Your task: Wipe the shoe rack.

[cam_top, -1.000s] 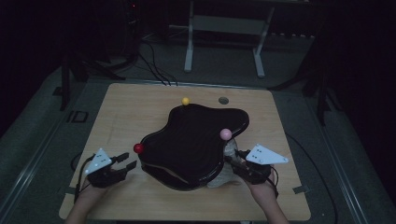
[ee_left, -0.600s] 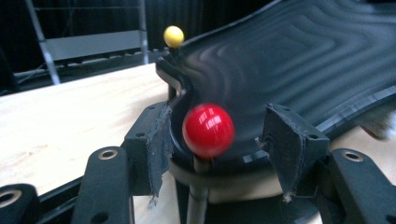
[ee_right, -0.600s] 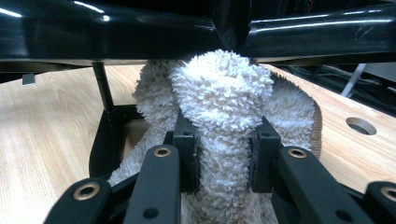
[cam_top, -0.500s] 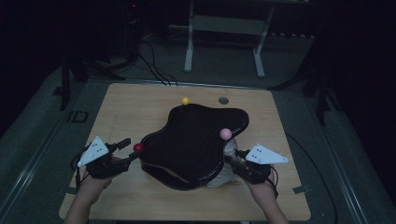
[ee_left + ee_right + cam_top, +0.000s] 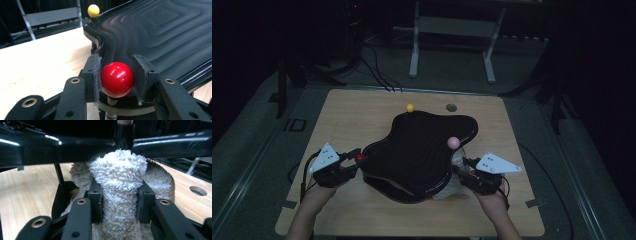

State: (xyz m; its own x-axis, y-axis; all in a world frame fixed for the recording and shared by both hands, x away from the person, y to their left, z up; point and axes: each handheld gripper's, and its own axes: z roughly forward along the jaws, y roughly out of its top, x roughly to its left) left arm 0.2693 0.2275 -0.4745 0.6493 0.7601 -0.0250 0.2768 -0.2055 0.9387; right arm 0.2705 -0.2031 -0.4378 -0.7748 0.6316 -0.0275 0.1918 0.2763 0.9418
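The left gripper (image 5: 117, 82) has just been closing: its jaws flank the red ball (image 5: 117, 79), the near pad touching, the other seemingly a hair off, though the angle makes that hard to judge. The ball sits on a short post at the edge of the black ridged tray (image 5: 160, 35), which stretches beyond the jaws; a yellow ball (image 5: 93, 10) stands farther along its rim. To do this well, the person should finish the squeeze square on the ball's middle before moving it, since a glossy sphere slips easily.

The right gripper (image 5: 119, 202) has its jaws clamped on a tuft of cream fleece cloth (image 5: 120, 175), just under the tray's rim; holding it steady there seems wise.

In the high view both forearms reach level over the table (image 5: 362, 110), one gripper at each side of the tray, a pink ball (image 5: 453, 142) beyond the right.
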